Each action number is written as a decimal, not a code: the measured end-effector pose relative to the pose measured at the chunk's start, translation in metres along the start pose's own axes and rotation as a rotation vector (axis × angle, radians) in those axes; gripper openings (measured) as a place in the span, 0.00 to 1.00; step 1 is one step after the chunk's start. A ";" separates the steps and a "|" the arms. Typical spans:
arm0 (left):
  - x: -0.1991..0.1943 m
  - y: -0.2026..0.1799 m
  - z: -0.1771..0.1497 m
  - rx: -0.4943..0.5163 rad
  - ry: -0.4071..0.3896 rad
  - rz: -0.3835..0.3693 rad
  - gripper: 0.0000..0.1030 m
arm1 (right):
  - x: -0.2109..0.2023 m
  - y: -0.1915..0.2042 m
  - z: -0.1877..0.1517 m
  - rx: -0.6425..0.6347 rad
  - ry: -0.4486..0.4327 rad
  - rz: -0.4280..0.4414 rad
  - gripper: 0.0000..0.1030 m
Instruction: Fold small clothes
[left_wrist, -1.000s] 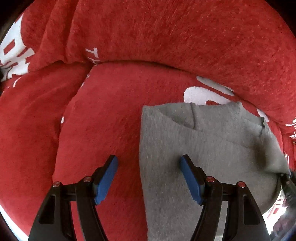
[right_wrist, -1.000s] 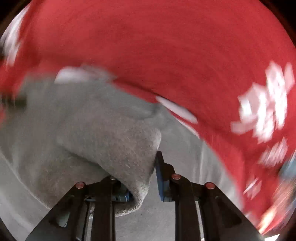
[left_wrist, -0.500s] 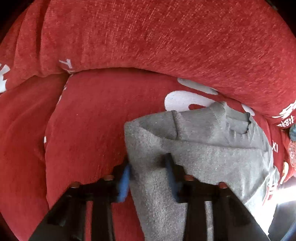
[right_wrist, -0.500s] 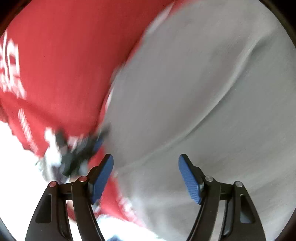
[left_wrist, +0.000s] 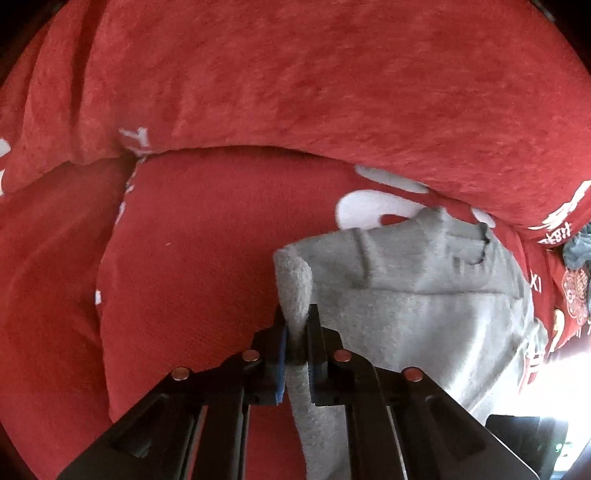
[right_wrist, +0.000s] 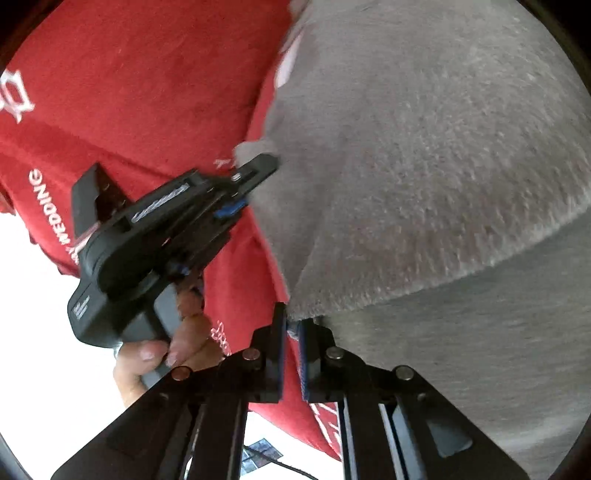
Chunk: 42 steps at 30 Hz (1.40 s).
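The grey garment (left_wrist: 424, 314) is lying on a red blanket (left_wrist: 221, 240) printed with white letters and shapes, just in front of a long red cushion (left_wrist: 314, 81) that is running across the back of the left wrist view. The garment's far edge is almost reaching the cushion, and a small dark loop of thread is showing near that edge.

The left gripper (left_wrist: 295, 332) is clamped on the near left edge of the garment, with a ridge of grey fleece bunching up and standing between its blue pads. In the right wrist view the same gripper (right_wrist: 255, 173) is appearing side-on, its tip meeting the garment's edge, and a hand (right_wrist: 166, 347) is wrapping around its handle below.

The right gripper (right_wrist: 291, 328) is closing its jaws at the near edge of the garment (right_wrist: 424, 166), where a folded upper layer is overhanging a lower one. A narrow gap is showing between its pads, and the fleece edge is sitting at the fingertips; whether any cloth is actually pinched there cannot be told. The red blanket (right_wrist: 147, 74) is lying to the left of the garment in this view.
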<state>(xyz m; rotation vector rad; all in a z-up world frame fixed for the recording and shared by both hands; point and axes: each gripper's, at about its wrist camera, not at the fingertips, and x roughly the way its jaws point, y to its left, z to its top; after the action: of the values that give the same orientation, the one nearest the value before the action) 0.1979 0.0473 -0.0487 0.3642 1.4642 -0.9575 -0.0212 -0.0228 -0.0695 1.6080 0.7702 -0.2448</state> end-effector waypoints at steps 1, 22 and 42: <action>0.002 0.002 -0.001 -0.006 -0.001 0.000 0.10 | 0.006 -0.004 -0.001 0.009 0.006 -0.016 0.06; -0.012 -0.064 -0.075 -0.004 -0.028 0.197 0.10 | -0.241 -0.081 0.100 0.054 -0.419 -0.431 0.07; -0.026 -0.159 -0.102 0.162 -0.064 0.324 0.99 | -0.305 -0.111 0.040 0.014 -0.355 -0.475 0.49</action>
<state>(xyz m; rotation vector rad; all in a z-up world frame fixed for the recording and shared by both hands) 0.0186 0.0347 0.0149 0.6624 1.2265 -0.8189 -0.3067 -0.1632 0.0057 1.3236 0.8610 -0.8538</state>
